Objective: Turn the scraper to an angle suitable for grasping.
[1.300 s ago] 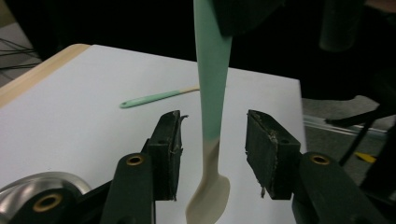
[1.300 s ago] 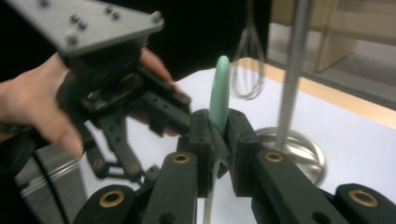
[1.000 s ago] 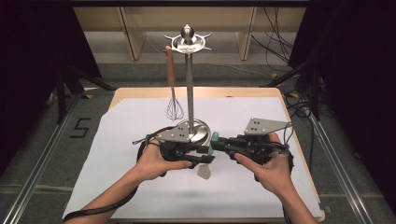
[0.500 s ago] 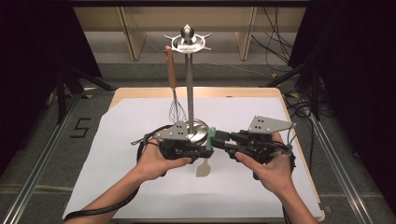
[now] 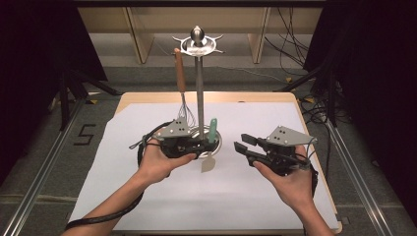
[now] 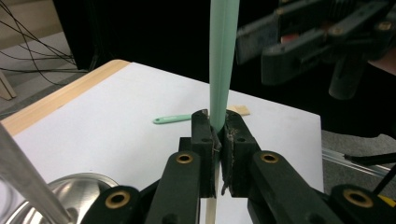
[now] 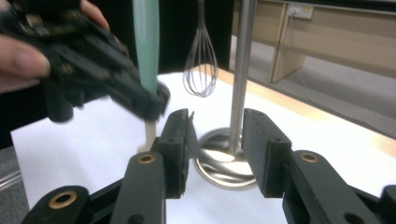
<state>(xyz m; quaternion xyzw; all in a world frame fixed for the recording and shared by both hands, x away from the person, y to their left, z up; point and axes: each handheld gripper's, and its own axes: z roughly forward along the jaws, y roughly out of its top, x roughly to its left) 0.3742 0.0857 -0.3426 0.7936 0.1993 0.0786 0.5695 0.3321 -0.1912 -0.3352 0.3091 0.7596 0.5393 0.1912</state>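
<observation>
Since the earlier frame the right gripper has let go of the green-handled spatula and backed off to the right of the frame, so now it's the left gripper alone that has it. The right one's fingers have just been opening and there's nothing between them; in the right gripper view they stand wide apart with just the stand's pole showing through the gap.

So the spatula sits near the middle of the high view, standing pretty much upright, green handle up and the pale blade hanging down just over the white surface. In the left gripper view the fingers are pinched tight on it right where the green handle meets the pale part, handle shooting straight up out of the top of the frame.

Right behind the spatula is the metal utensil stand, its round base just beside the left gripper. A whisk with a wooden handle hangs off the stand's top ring, left of the pole.

Further out in the left gripper view there's another small green utensil lying flat on the surface, middle of the frame, well away from everything else.
</observation>
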